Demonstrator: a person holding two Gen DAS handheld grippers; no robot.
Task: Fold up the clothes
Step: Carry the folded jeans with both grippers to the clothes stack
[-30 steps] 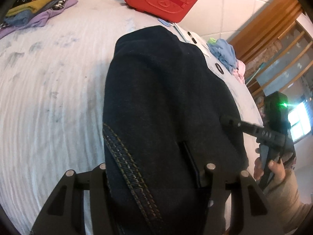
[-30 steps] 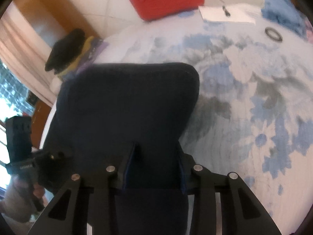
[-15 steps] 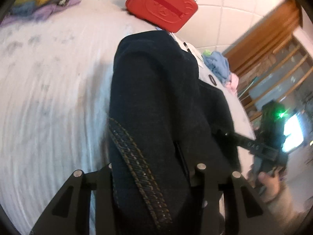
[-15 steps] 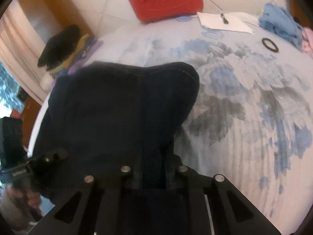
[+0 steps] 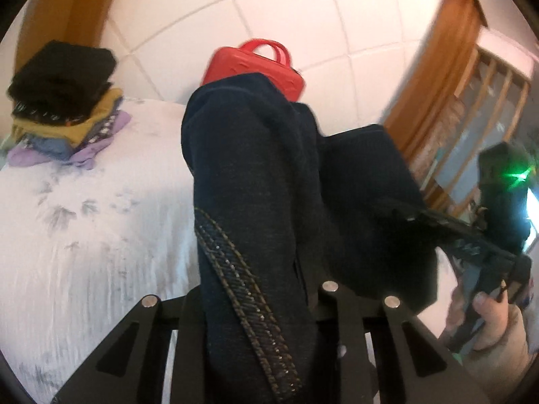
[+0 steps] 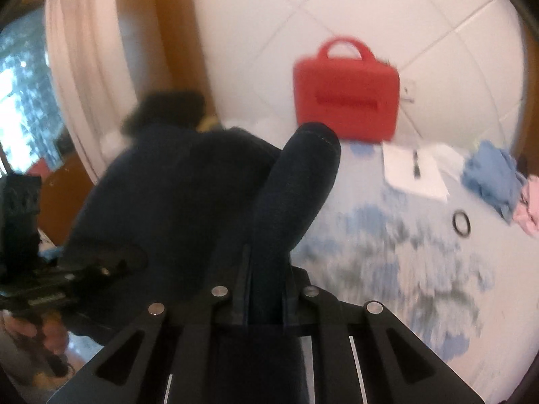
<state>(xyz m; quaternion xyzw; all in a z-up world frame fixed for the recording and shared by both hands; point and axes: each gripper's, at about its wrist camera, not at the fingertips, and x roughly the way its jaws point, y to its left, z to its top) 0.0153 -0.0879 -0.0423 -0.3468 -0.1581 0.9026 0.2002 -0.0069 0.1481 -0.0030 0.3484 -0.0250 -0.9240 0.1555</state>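
Both grippers are up off the bed with the dark denim garment (image 5: 256, 181) slung between them. The left gripper (image 5: 256, 306) has its jaws drawn in tight on a thick fold of the fabric, a stitched seam with pale thread running down between the fingers toward the camera. From the left wrist view the cloth rises in a rounded hump ahead of the fingers and spreads off to the right, where the right gripper (image 5: 414, 217) bites into its far edge, a hand (image 5: 488, 316) wrapped on the handle below and a green light glowing on the device above. Switch to the right wrist view: the right gripper's jaws are pinched close on a narrow pleat of the same denim, which stands up in a tube-like roll just ahead of the fingers, while the rest of the garment hangs broad and dark to the left, reaching the left gripper (image 6: 107, 269) at the frame's edge. Beneath lies the bed sheet (image 6: 404, 262), white with blue and grey flowers. Against the tiled wall stands a red case (image 6: 343, 101); a stack of folded clothes (image 5: 64, 107) sits at the far left corner of the bed, and a paper with a pen (image 6: 416, 168), a black ring (image 6: 461, 223) and a blue cloth (image 6: 488, 175) lie to the right.
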